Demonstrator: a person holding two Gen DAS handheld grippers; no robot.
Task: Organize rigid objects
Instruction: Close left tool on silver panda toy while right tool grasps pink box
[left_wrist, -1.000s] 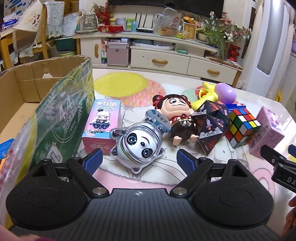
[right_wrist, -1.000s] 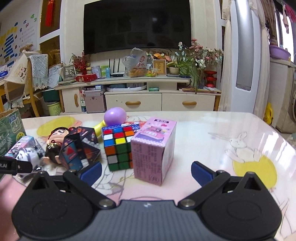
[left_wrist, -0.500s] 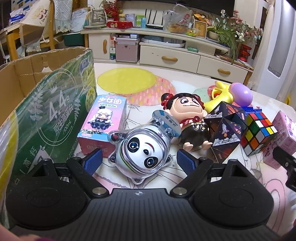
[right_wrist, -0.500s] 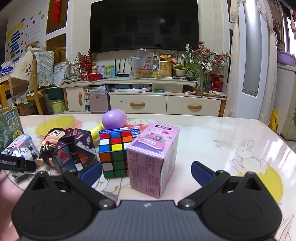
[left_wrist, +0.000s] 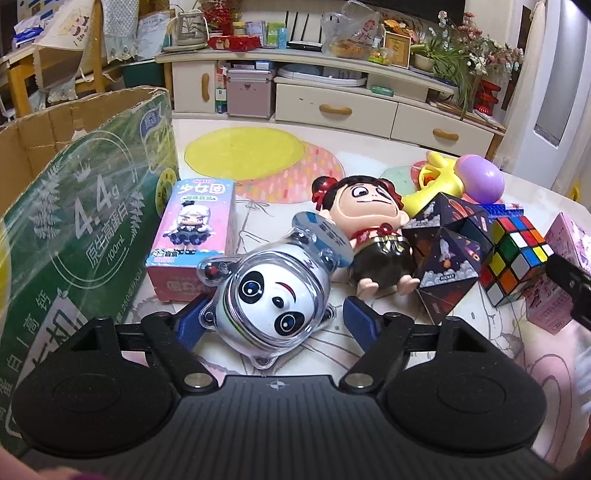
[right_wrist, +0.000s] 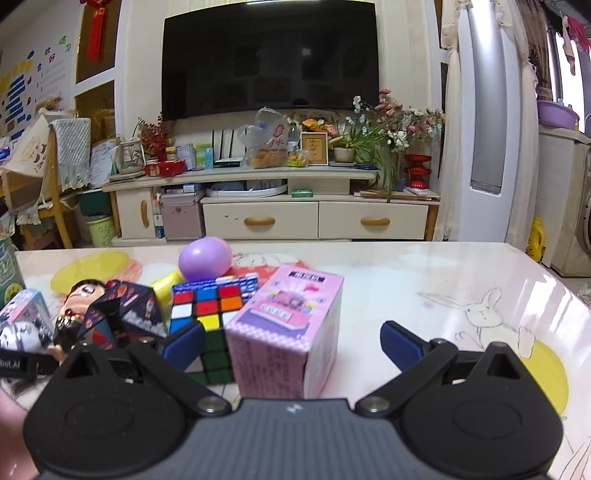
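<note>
My left gripper (left_wrist: 275, 321) is open, its blue pads on either side of a clear-shelled panda toy (left_wrist: 267, 295) lying on the table; I cannot tell if the left pad touches it. Behind it lie a pink figure box (left_wrist: 194, 229), a red-haired doll (left_wrist: 369, 229), a dark folding cube (left_wrist: 447, 251) and a Rubik's cube (left_wrist: 515, 254). My right gripper (right_wrist: 291, 341) is open around a pink box (right_wrist: 288, 332), with the Rubik's cube (right_wrist: 207, 314) by its left pad.
An open green cardboard carton (left_wrist: 74, 221) stands at the left of the table. A yellow toy with a purple ball (left_wrist: 480, 179) lies behind the doll. The table's right part (right_wrist: 461, 288) holds only printed pictures. A TV cabinet (right_wrist: 277, 214) stands beyond the table.
Both grippers have moved forward and lower. The left pads now flank the panda toy. The right pads now flank the pink box.
</note>
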